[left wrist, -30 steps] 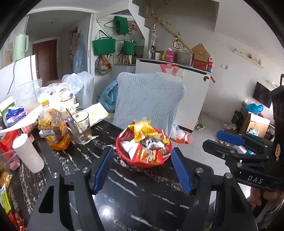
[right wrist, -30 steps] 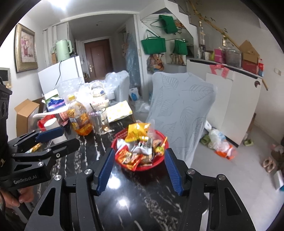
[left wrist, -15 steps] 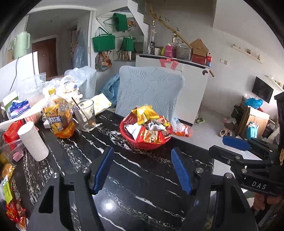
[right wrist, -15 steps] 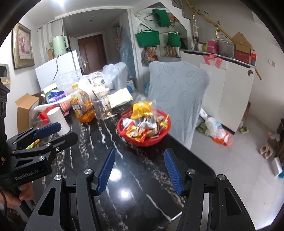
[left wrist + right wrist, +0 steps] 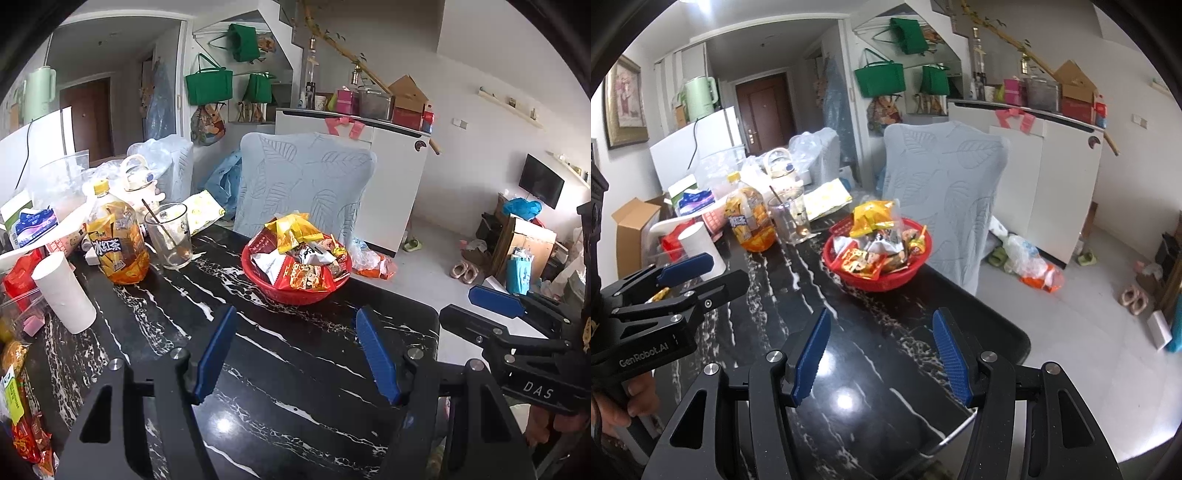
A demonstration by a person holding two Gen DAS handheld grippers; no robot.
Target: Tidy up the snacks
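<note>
Over the near end of the black marble table point(image 5: 303, 369), the left gripper point(image 5: 295, 332) is hovering with its two blue pads standing moderately apart and nothing between them. Beside it, the right gripper point(image 5: 881, 332) is hanging over the same bare patch, its pads likewise parted and gripping nothing. Each gripper is showing at the edge of the other's view, with a hand point(image 5: 624, 402) wrapping the left one's handle.

Nothing is lying between the grippers and the one red basket point(image 5: 295, 288), which is sitting well ahead of them toward the far edge of the table and is heaped with snack packets point(image 5: 295, 254), too many and too overlapped to count. One yellow packet point(image 5: 870, 218) is standing tallest in the heap.

To the left of the basket, one glass point(image 5: 170, 236) with a spoon in it is standing just beside one bottle of orange tea point(image 5: 116, 243). One white paper cup point(image 5: 64, 291) is sitting nearer, apart from the bottle. More packets point(image 5: 22, 421) are crowding the table's left edge.

Behind the basket, one chair with a pale leaf-patterned cover point(image 5: 303, 184) is pushed up to the table. Three green bags point(image 5: 208, 85) are hanging on the wall beyond.
</note>
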